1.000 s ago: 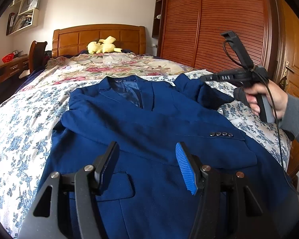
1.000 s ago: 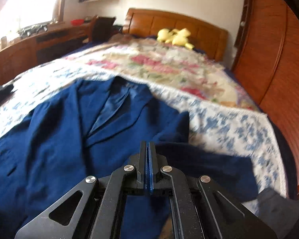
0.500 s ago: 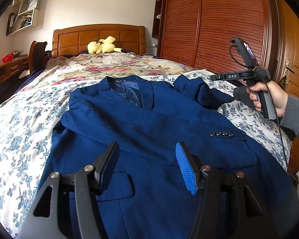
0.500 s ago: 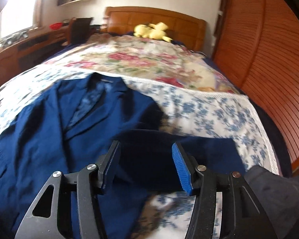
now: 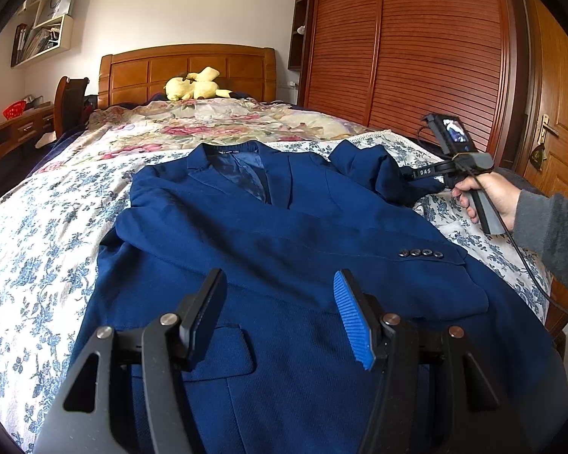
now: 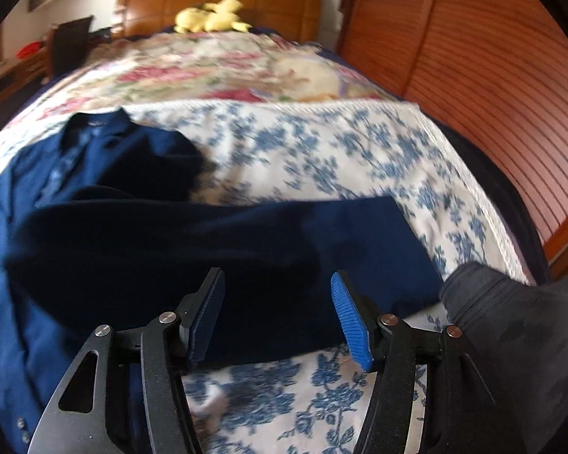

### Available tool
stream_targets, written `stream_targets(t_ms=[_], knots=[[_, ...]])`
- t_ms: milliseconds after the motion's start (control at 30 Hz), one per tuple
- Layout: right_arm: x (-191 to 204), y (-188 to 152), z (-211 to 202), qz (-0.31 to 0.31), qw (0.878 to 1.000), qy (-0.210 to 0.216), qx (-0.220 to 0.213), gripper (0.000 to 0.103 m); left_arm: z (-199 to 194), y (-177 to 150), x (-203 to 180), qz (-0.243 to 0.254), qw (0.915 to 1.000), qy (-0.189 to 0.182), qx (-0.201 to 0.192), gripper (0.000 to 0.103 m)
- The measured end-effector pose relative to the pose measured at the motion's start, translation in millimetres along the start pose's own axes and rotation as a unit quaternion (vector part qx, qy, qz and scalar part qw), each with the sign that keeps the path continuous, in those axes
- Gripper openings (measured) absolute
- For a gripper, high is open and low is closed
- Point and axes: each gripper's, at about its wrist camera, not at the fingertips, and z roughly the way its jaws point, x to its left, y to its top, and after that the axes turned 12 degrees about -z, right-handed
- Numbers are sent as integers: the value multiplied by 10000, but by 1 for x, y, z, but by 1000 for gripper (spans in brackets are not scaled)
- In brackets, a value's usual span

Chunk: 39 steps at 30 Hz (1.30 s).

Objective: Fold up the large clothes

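Observation:
A dark blue suit jacket [image 5: 284, 234] lies face up on the bed, collar toward the headboard. One sleeve is folded across its front, cuff buttons [image 5: 420, 253] showing. My left gripper [image 5: 280, 287] hovers open over the jacket's lower front, nothing between its pads. The other sleeve [image 6: 246, 249] stretches sideways over the bedspread. My right gripper [image 6: 278, 291] sits low over this sleeve, its jaws opening; the cloth lies between and under the fingers, and the pads do not press on it. In the left wrist view a hand holds the right gripper [image 5: 412, 176] at the sleeve's end [image 5: 382, 178].
The bed has a blue-flowered bedspread [image 5: 38, 249], a wooden headboard [image 5: 185, 72] and a yellow plush toy [image 5: 195, 85]. A slatted wardrobe [image 5: 416, 56] and a door stand at the right. A dark grey garment [image 6: 511, 321] lies at the bed's right edge. A desk and chair [image 5: 70, 102] stand at the left.
My right gripper went from shut to open and dropped down and to the right, to the sleeve's end. The sleeve now lies flat across the bedspread. My left gripper stayed still.

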Motion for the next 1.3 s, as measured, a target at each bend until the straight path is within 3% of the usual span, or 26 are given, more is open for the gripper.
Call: stream_targets(t_ms=[367,567,667,733,800,867,1100,1300], knots=[[-13,-25,43,376,9961,156,784,71,1,0,0,9,10000,2,16,58],[-13,-28,47,384,9954,285,826,69,1,-1,-1,10,10000,5,26,58],[-7,-28,47,208,9958,514,733,49,1,-1,-1,7,10000,3,28,58],[-2,-27,44,55,9960,576,680,18,1,-1,-1,9,10000,5,31,58],[6,-24,42,-193,9958,588,677,5,1,-1,-1,8,10000,3,25,58],[14,-21,35,-437,9965,379,598,2,1,-1,-1,16,10000,2,17,58],[14,-6,-24,-428,9984,195,-298,0,-2,0,2,22,10000,21,-17,58],[22,13,-74,-678,9951,74,-717,0,-7,0,1,31,10000,27,-60,58]])
